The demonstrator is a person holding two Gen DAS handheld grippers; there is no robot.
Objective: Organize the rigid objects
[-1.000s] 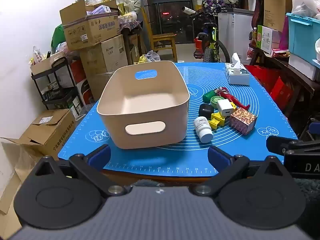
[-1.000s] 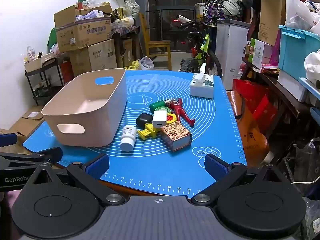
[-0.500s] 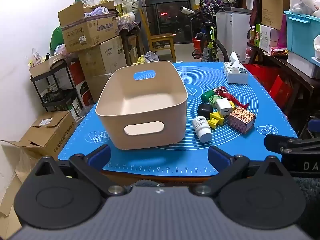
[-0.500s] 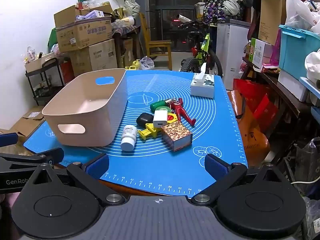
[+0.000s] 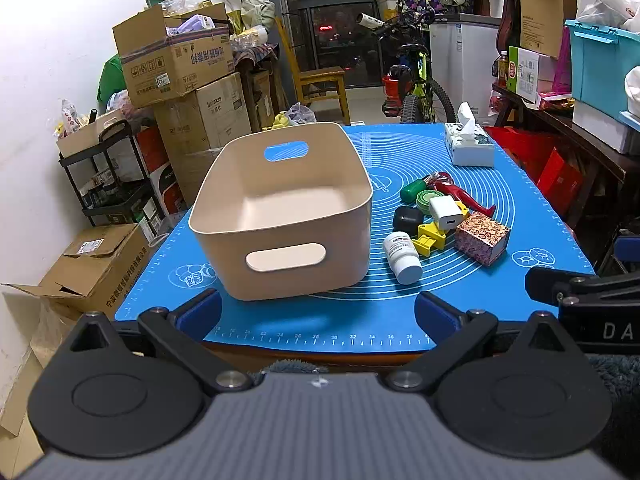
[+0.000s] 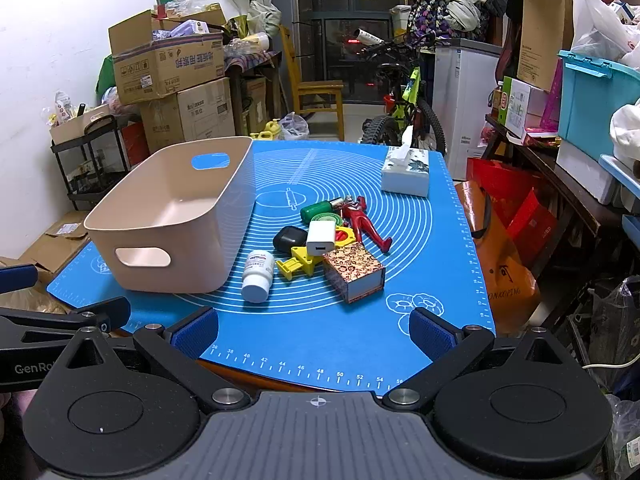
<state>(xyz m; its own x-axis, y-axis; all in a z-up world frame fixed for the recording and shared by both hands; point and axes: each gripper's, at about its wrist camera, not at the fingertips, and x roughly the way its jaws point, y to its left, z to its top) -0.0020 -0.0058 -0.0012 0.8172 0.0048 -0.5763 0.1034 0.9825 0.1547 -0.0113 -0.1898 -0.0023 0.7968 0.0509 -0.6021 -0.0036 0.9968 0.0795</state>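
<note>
- Right claw (image 6: 314,330) wide open, empty, low centre of frame.
- White bottle (image 6: 258,274) just above-left, long axis toward claw, beside beige bin (image 6: 168,216) on counter.
- Left claw (image 5: 318,314) wide open, empty, farther off.

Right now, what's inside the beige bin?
The beige bin shows only bare floor and walls from both views; nothing lies in the visible part. Its near wall hides the front strip of the floor, so I cannot see that part.
</note>
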